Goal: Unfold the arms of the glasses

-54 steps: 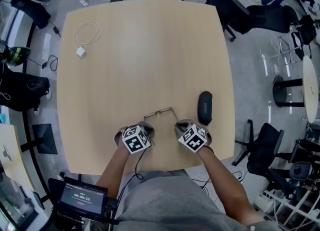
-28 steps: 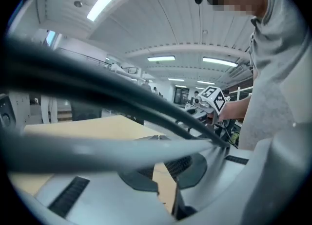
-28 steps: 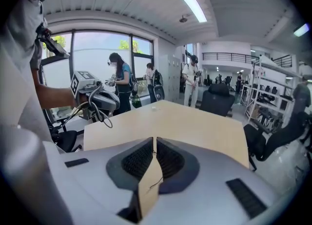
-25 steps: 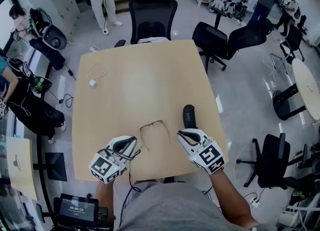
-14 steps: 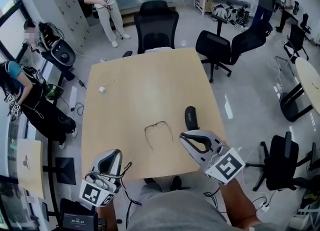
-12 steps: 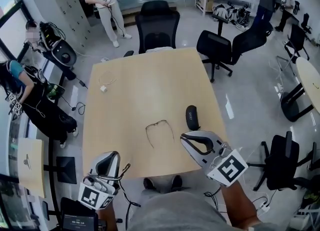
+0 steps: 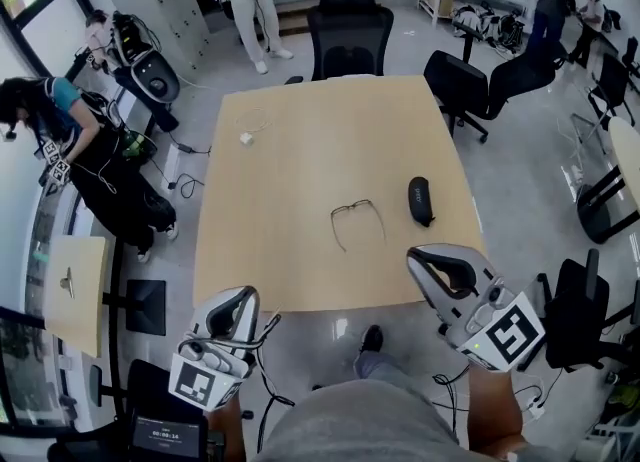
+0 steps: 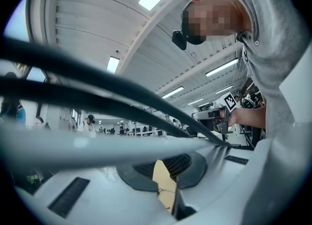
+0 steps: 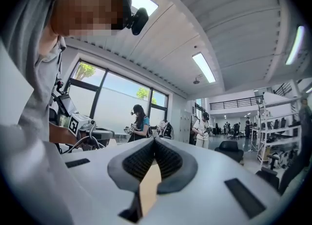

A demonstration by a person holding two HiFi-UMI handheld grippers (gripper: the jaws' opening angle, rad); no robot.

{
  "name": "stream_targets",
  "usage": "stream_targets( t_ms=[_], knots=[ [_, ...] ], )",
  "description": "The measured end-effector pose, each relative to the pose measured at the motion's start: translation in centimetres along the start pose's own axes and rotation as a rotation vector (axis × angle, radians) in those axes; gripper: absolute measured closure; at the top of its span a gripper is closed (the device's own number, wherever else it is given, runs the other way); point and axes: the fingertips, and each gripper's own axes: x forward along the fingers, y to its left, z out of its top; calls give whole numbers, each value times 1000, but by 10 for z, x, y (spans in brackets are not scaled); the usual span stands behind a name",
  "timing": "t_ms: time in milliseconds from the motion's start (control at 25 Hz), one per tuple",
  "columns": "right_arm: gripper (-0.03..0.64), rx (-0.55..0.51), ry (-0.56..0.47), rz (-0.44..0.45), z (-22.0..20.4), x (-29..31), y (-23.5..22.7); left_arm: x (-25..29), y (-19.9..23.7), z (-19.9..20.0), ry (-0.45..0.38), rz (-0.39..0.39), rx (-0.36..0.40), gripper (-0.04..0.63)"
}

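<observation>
Both grippers have drawn back past the table's (image 7: 300,130) near edge, the left gripper (image 7: 236,308) and right gripper (image 7: 432,268) each with jaws pressed together on nothing. The glasses (image 7: 357,222) lie toward the near right corner beside a black case (image 7: 421,200). Their arms look already spread, so no next move seems needed.

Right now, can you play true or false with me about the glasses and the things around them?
1. The glasses lie on the table with their arms open. True.
2. The right gripper holds the glasses. False: it is shut on nothing, off the table's near edge.
3. The black case lies just right of the glasses. True.
4. The left gripper rests on the table. False: it is off the near edge, shut and empty.
</observation>
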Motion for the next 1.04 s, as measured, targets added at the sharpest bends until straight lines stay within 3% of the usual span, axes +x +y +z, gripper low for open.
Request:
stream_targets(
  t_ms=[160, 400, 600, 800, 1040],
  knots=[
    [609, 7, 16, -33, 13, -21, 62, -46, -12, 21, -16, -47, 6, 588],
    [609, 14, 56, -37, 22, -24, 169, -145, -11, 44, -33, -33, -34, 588],
    [609, -5, 75, -41, 14, -34, 237, -209, -21, 39, -58, -39, -45, 588],
    [609, -20, 88, -39, 26, -46, 273, -241, -34, 52, -89, -35, -65, 588],
    [609, -25, 98, -41, 43, -74, 267, -233, -57, 79, -112, -31, -51, 588]
  ],
)
